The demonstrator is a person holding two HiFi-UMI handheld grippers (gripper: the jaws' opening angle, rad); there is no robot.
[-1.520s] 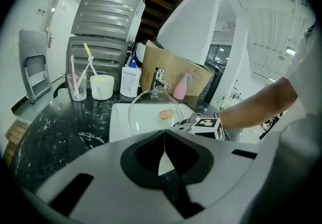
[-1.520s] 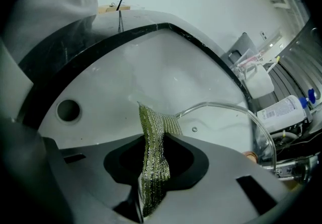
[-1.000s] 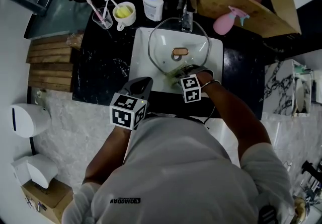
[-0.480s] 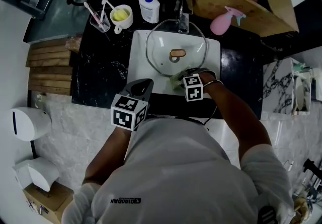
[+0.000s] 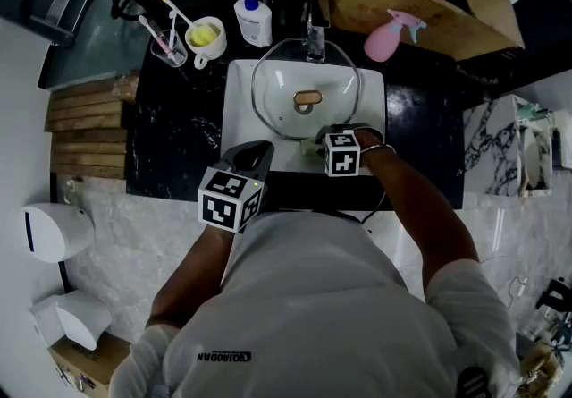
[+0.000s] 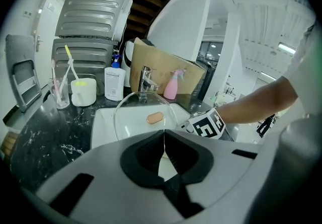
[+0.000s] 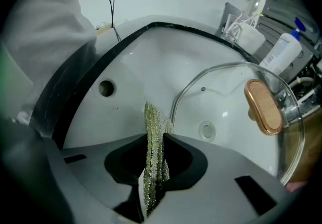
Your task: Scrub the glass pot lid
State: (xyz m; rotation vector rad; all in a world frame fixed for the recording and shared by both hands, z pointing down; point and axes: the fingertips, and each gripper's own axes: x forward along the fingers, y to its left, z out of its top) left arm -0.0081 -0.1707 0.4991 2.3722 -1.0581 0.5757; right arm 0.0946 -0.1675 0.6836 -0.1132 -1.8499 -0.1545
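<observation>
The clear glass pot lid (image 5: 307, 99), copper-knobbed, lies in the white sink (image 5: 239, 114). At its 6 o'clock rim the right claw (image 5: 315, 144) grasps a green scouring pad (image 7: 152, 137). The left claw (image 5: 257, 149), clenched on nothing, hovers at 7. The faucet (image 5: 315, 29) stands at 12, a pink spray bottle (image 5: 386, 37) at 1.

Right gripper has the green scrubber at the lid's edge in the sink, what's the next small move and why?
Probably sweep the right gripper forward so the green scrubber rides up onto the glass lid. Its jaws are clamped on the scrubber, whose tip sits at the lid's near rim; most of the glass lies beyond, toward the handle.
</observation>
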